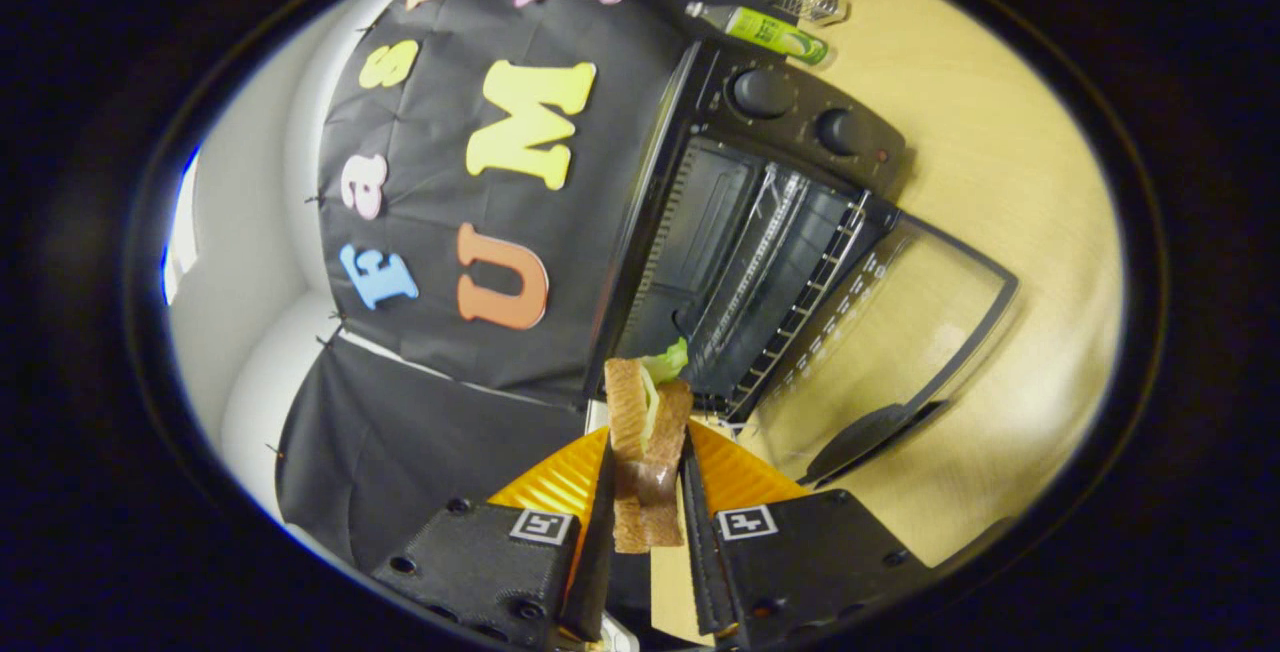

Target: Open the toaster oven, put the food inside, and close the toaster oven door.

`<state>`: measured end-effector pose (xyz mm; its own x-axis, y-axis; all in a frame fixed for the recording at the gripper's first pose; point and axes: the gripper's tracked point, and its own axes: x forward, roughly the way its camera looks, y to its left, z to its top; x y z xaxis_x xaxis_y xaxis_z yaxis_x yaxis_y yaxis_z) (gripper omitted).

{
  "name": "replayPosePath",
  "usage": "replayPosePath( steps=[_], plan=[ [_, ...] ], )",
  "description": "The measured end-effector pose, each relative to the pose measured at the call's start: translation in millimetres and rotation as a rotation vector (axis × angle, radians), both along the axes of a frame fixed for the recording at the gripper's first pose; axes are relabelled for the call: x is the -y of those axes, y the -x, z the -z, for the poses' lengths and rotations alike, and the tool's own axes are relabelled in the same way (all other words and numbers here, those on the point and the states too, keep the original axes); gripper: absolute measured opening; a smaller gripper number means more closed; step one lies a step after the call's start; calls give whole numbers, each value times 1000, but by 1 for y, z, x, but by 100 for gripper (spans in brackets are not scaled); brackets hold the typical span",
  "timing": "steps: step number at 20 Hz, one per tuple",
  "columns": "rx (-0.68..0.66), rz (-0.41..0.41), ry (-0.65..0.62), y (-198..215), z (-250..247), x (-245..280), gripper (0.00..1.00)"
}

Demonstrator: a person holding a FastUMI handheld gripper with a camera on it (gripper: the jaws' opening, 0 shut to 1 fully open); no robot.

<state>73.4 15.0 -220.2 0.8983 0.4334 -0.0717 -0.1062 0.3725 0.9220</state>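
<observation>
Two fingers of the gripper (647,492) stand nearly closed, one pressed against each flat side of a sandwich (646,447) held upright on its edge between them. Brown bread slices face the fingers on either side, a darker filling shows in the gap, and a frill of green lettuce sticks out of the far end, past the fingertips. Just behind the sandwich and under the fingers lies an orange ribbed plate (552,480), showing on both sides of the grip.

Beyond the lettuce, close ahead of the fingertips, sits the toaster oven (700,232), black and seen rolled over sideways because the gripper is turned. Its glass door (890,342) is swung fully open and lies flat over the light wooden table (1000,182), with the dark handle (860,437) at its free edge, off to the side of the fingers. A wire rack (800,302) shows inside the dark cavity, and two round knobs (760,92) sit on the control panel at the far end of the oven. Farther off, beyond the oven, a green bottle (765,30) lies on the table, with a small wire mesh object (805,0) just beside it.
</observation>
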Motion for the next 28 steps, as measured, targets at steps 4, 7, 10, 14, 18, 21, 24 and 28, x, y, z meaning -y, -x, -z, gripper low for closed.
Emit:
replayPosePath(
  steps=[4,7,10,14,18,21,24,28],
  plan=[
    [112,137,93,-15,-4,20,39],
    [98,171,70,-27,-1,18,39],
    [62,221,39,-58,11,21,39],
    [30,267,13,-106,13,21,39],
    [18,312,44,-143,20,19,39],
    [3,326,61,-155,32,22,40],
    [-16,280,95,-154,38,13,46],
    [-42,247,308,-150,43,-2,77]
  ],
)
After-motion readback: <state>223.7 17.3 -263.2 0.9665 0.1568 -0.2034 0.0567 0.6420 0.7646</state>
